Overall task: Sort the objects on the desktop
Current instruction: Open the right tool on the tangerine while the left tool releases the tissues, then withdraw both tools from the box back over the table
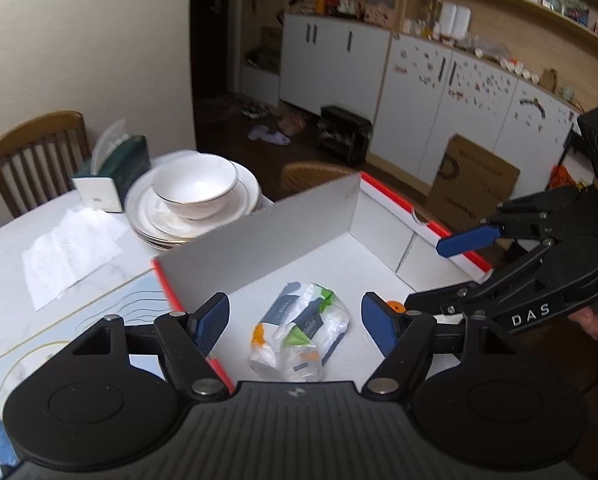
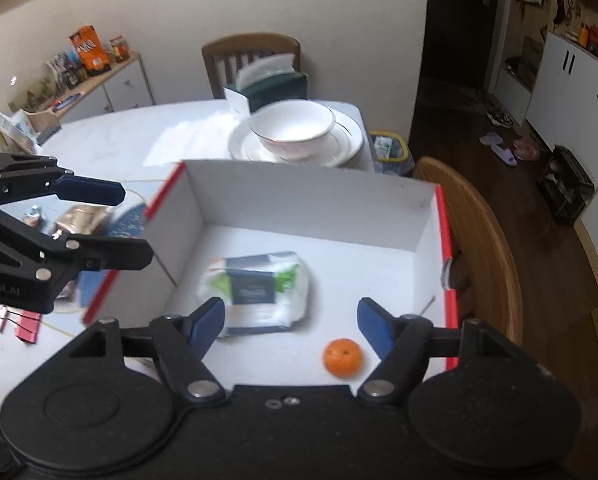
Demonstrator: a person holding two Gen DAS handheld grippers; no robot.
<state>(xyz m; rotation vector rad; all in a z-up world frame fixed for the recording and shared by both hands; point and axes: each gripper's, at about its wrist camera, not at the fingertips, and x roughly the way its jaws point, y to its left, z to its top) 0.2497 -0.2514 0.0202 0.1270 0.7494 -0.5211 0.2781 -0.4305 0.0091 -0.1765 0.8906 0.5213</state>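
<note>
Left gripper [image 1: 295, 320]: spread wide and holding nothing, poised over the near edge of the box, the packet showing between its blue fingers [image 1: 211, 322]
Right gripper [image 2: 291, 322]: also spread wide and empty, above the box's near edge; from the left wrist view it comes in at 3 o'clock, one blue finger out over the red rim
Box [image 2: 299, 200]: white inside, red-edged, open on top, sitting on the table [image 2: 139, 132]; its tall far wall [image 1: 267, 236] rises at 12 o'clock and screens the dishes behind
Packet [image 2: 259, 290]: crinkled clear plastic wrap with a dark label and green patches, lying flat on the box floor near the middle
Orange [image 2: 342, 357]: on the box floor at 5 o'clock from the packet, apart from it, just beside the right gripper's right finger; in the left wrist view only a sliver shows behind a finger
Dishes: a white bowl [image 1: 195, 186] sits on a stack of plates [image 1: 159, 220], just past the far wall at 11 o'clock
Tissue box [image 1: 113, 172]: dark green, behind the plates
Chair [image 2: 479, 248]: its wooden back curves close against the box's right side at 3 o'clock
Loose items [image 2: 79, 216]: a blurred clutter on the table at 9 o'clock, partly hidden by the left gripper
</note>
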